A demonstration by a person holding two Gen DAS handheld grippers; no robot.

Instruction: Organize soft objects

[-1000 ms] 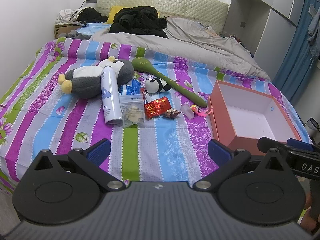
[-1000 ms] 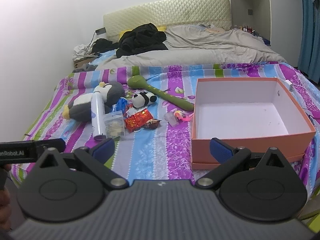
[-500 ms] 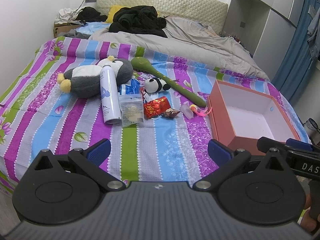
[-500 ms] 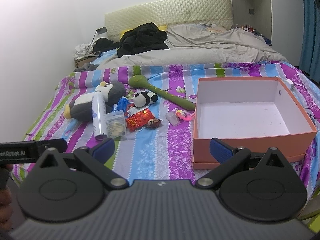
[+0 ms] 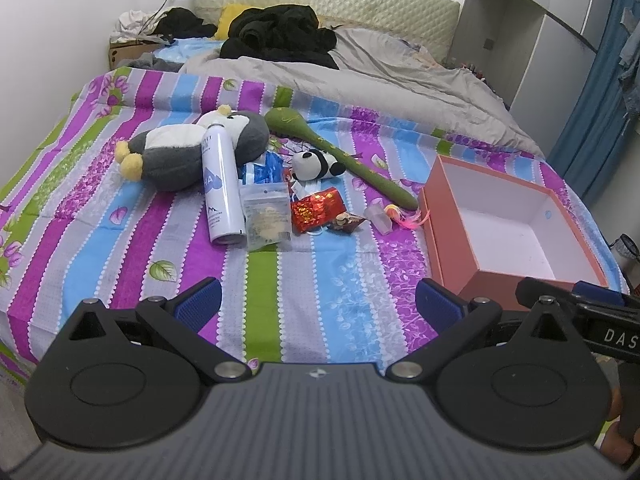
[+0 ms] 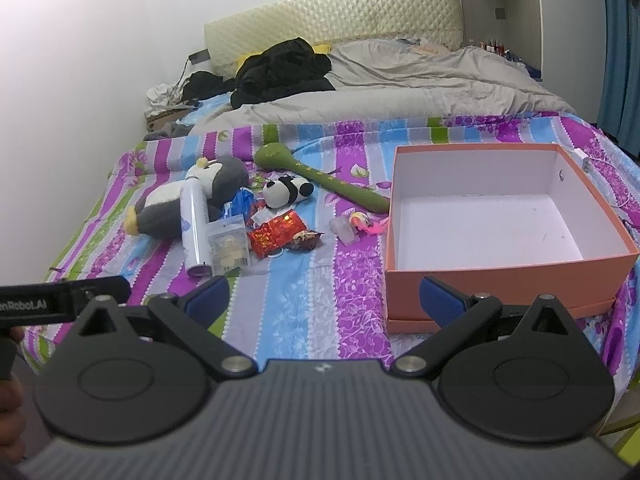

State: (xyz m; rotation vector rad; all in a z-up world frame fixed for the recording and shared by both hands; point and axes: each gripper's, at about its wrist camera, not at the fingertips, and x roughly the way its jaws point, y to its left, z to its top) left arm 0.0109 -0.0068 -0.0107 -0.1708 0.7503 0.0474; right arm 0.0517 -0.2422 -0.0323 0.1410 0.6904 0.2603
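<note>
A: penguin (image 5: 188, 152) and panda (image 5: 316, 165) ahead of the tongs look like fuzzy plush, the bedsheet (image 5: 312, 280) is matt woven cloth.

B: yep, spray can (image 5: 222, 188) is smooth glossy metal, red wrapper (image 5: 316, 209) shiny foil, box (image 6: 500, 276) matt cardboard. Tong pads (image 5: 198, 307) look like ribbed rubber.

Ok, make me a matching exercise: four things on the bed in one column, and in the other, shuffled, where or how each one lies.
Things:
1. penguin plush
2. panda plush
3. spray can
4. orange box

Places or states:
A. open, white inside, nothing in it
B. lying across the front of the penguin
C. farthest left of the pile, on its side, yellow feet pointing left
D. small, black and white, just in front of the long green plush

Pairs: 1-C, 2-D, 3-B, 4-A
</note>
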